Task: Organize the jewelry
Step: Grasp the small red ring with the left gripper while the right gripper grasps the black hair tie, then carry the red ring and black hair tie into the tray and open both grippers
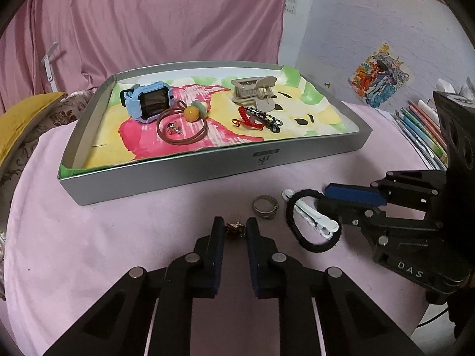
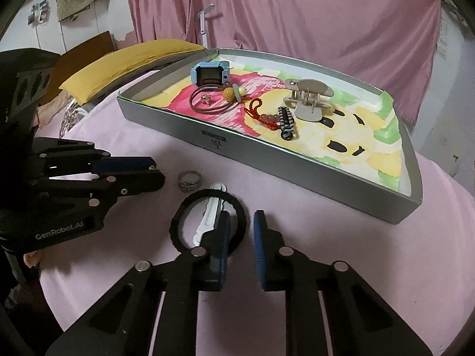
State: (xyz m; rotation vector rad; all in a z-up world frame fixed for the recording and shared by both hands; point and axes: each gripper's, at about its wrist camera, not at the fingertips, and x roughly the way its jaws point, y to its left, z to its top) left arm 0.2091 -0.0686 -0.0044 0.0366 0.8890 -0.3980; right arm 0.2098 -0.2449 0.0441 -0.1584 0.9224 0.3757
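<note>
On the pink cloth, in front of the silver tray (image 1: 207,172), my left gripper (image 1: 235,229) is shut on a small gold earring (image 1: 236,230). Just right of it lie a silver ring (image 1: 265,206) and a white hair clip (image 1: 311,219) inside a black hair tie (image 1: 292,228). My right gripper (image 2: 241,227) is shut on the hair tie's (image 2: 178,219) right side, with the white clip (image 2: 210,213) beside its left finger. The tray holds a blue watch (image 1: 148,103), a brown beaded hair tie (image 1: 190,112), a beige claw clip (image 1: 255,92), a red cord charm (image 1: 246,118) and a checkered clip (image 1: 267,118).
A pink curtain (image 1: 163,14) hangs behind the tray. A yellow cushion (image 1: 17,118) lies at the left, and stacked books (image 1: 424,130) stand at the right table edge. The left gripper (image 2: 158,169) shows from the side next to the ring (image 2: 189,180).
</note>
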